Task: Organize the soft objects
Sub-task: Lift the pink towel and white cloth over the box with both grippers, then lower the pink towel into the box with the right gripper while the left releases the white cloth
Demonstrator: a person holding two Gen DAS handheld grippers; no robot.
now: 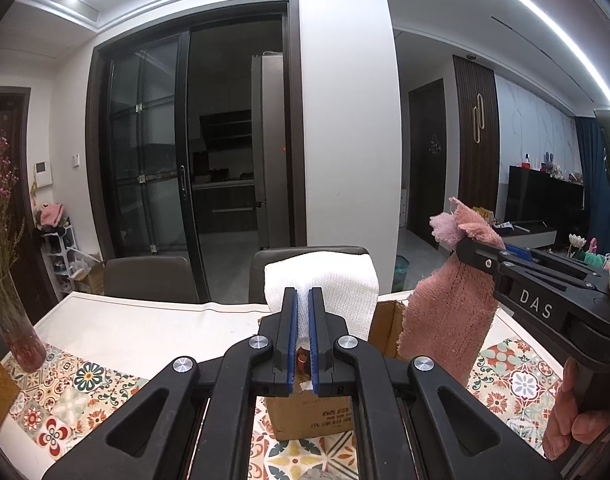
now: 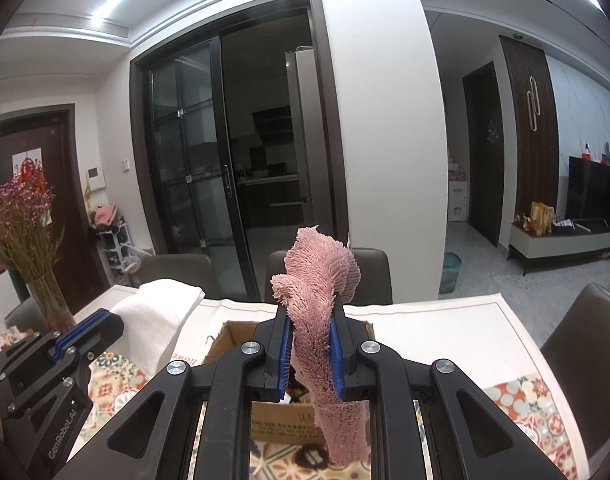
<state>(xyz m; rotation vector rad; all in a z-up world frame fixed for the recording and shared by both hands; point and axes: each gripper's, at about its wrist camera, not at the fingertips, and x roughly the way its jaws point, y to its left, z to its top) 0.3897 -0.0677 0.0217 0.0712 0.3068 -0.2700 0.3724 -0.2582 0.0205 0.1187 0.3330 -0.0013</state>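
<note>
My left gripper [image 1: 303, 294] is shut on a white woven cloth [image 1: 325, 280] and holds it up above an open cardboard box [image 1: 309, 416]. My right gripper [image 2: 309, 320] is shut on a pink fuzzy cloth [image 2: 325, 280] that hangs down over the same box [image 2: 233, 336]. In the left wrist view the right gripper [image 1: 467, 242] shows at the right with the pink cloth [image 1: 445, 320] dangling beside the box. In the right wrist view the left gripper [image 2: 101, 320] shows at the left with the white cloth [image 2: 157, 320].
The box stands on a table with a patterned tile mat [image 1: 85, 384] and a white runner [image 2: 445, 344]. A glass vase of dried pink flowers [image 1: 13, 320] stands at the left edge. Dark chairs [image 1: 149, 276] line the far side; another chair [image 2: 585, 352] is at the right.
</note>
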